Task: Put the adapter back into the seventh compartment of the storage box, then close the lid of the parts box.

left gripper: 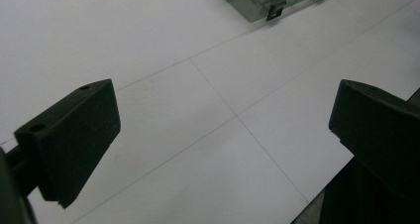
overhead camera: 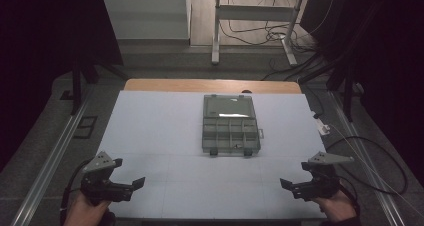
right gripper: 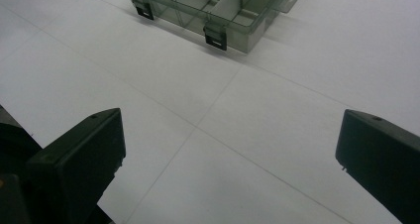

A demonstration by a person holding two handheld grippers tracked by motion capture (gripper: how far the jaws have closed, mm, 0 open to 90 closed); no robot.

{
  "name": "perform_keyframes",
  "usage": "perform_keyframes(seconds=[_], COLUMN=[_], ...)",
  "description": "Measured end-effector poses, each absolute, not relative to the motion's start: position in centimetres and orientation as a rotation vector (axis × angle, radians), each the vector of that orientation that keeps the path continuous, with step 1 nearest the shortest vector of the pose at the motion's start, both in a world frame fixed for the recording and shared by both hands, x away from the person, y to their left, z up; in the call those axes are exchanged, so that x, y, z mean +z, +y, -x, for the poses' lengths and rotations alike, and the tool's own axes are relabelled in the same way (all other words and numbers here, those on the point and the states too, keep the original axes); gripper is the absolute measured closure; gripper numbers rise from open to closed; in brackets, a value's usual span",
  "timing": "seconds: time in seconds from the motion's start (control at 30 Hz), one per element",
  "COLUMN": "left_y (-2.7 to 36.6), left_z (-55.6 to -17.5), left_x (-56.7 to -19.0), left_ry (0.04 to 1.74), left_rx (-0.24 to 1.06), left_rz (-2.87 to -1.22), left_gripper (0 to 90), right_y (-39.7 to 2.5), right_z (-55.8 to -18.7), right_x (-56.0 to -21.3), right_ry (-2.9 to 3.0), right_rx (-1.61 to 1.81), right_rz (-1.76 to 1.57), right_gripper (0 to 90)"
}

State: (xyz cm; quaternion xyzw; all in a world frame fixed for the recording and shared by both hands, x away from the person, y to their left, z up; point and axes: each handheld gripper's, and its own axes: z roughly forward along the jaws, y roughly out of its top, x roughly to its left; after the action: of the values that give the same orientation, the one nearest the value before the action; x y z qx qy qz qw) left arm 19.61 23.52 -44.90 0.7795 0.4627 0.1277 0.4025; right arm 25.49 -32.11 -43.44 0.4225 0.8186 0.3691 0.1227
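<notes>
We see a clear grey plastic box point(overhead camera: 230, 125) lying open in the middle of the white table point(overhead camera: 160, 131), its lid folded back flat on the far side. The near half is split into small compartments, and two dark latches hang at its near edge. A small dark item seems to lie in a front compartment, too small for us to make out; the compartments we see in the right gripper view look bare. The left gripper point(overhead camera: 132, 185) hovers near the table's near left corner with its jaws spread wide and nothing between them. The right gripper point(overhead camera: 287, 185) hovers near the near right corner, likewise spread and empty. Both are well apart from the box.
</notes>
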Motion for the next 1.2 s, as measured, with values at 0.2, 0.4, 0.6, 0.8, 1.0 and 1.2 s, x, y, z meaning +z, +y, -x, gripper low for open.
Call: perform_keyframes(seconds=[0.2,0.4,0.6,0.8,1.0,1.2], left_y=[23.5,23.5,23.5,23.4,23.5,23.4], left_z=[-19.6,-19.6,-19.6,-19.6,-19.7,-19.7], left_x=[-44.9,-44.9,-44.9,-44.9,-44.9,-44.9], left_ry=[1.171,1.175,1.177,1.178,1.179,1.173], left_rx=[0.325,0.326,0.327,0.329,0.323,0.325], left_rz=[-1.971,-1.97,-1.968,-1.969,-1.968,-1.972], left_gripper=[0.0,0.0,0.0,0.0,0.0,0.0], right_y=[-32.9,-33.4,-33.4,-33.4,-33.2,-33.1], right_z=[-24.7,-24.2,-24.0,-24.0,-24.1,-24.0], right_x=[-43.5,-43.4,-43.4,-43.5,-43.5,-43.5], right_ry=[2.362,2.34,2.332,2.336,2.345,2.35], right_rx=[1.07,1.075,1.056,1.033,1.017,1.012], right_rz=[-1.256,-1.273,-1.274,-1.281,-1.28,-1.268], right_gripper=[0.0,0.0,0.0,0.4,0.4,0.5])
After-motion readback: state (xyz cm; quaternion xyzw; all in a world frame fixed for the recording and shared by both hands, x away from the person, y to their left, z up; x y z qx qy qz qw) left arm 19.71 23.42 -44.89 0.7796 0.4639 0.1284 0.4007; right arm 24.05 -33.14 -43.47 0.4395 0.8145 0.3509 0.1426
